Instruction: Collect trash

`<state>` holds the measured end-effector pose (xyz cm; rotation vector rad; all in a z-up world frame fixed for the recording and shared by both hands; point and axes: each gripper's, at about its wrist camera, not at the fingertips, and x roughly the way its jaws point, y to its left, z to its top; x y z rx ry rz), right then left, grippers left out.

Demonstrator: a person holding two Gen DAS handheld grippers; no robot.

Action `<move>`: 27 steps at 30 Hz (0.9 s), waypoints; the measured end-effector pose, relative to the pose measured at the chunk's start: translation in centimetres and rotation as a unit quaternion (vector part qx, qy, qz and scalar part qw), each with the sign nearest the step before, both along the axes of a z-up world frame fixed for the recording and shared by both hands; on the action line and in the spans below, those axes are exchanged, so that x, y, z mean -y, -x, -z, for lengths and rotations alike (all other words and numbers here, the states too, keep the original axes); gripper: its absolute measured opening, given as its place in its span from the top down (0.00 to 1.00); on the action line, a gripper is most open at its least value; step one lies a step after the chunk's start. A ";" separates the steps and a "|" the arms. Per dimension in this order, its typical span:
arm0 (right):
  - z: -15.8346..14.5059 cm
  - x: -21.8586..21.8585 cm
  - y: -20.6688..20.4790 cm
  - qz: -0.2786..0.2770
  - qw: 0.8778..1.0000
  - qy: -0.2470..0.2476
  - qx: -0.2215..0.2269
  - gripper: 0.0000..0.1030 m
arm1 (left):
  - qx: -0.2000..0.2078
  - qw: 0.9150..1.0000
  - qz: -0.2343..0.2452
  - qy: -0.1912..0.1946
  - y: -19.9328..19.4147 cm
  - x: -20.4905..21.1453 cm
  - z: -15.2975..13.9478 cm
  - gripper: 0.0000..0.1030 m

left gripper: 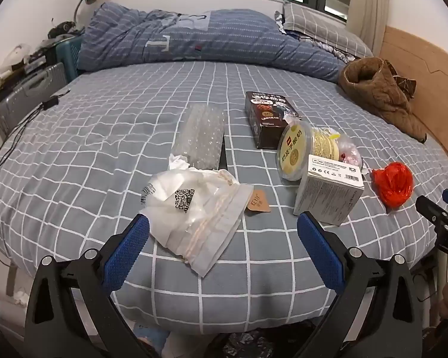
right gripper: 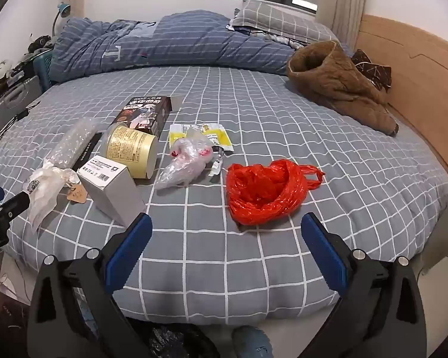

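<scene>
Trash lies on the grey checked bed (left gripper: 104, 137). My left gripper (left gripper: 223, 223) is open, its jaws either side of a clear zip bag (left gripper: 200, 211) near the bed's front edge. Beyond lie bubble wrap (left gripper: 201, 137), a dark box (left gripper: 265, 116), a yellow tub (left gripper: 298, 152), a white box (left gripper: 328, 194) and a brown tag (left gripper: 258, 205). My right gripper (right gripper: 227, 229) is open, just short of a crumpled red plastic bag (right gripper: 265, 191). A clear bag (right gripper: 188, 161) and yellow wrappers (right gripper: 203, 132) lie left of the red bag.
A brown jacket (right gripper: 340, 83) lies by the wooden headboard (right gripper: 415, 95). A folded blue quilt (left gripper: 209, 35) and pillow cover the far side. A suitcase (left gripper: 24, 95) and cables stand left of the bed. A black bag (right gripper: 170, 343) sits on the floor below.
</scene>
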<state>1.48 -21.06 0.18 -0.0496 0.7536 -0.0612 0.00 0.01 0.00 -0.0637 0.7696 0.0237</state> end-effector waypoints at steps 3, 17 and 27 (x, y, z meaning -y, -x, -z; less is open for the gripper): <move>0.0 0.4 -0.2 0.007 1.000 -0.008 -0.002 0.07 | 0.000 1.000 -0.004 -0.012 0.0 0.0 0.1 0.06; 0.4 0.1 -0.6 -0.009 1.000 -0.015 -0.004 0.07 | -0.001 1.000 -0.009 -0.022 -0.4 0.1 0.6 0.06; 0.7 -0.2 -0.8 -0.012 1.000 -0.018 -0.006 0.07 | -0.005 1.000 -0.012 -0.026 -0.7 -0.2 0.9 0.06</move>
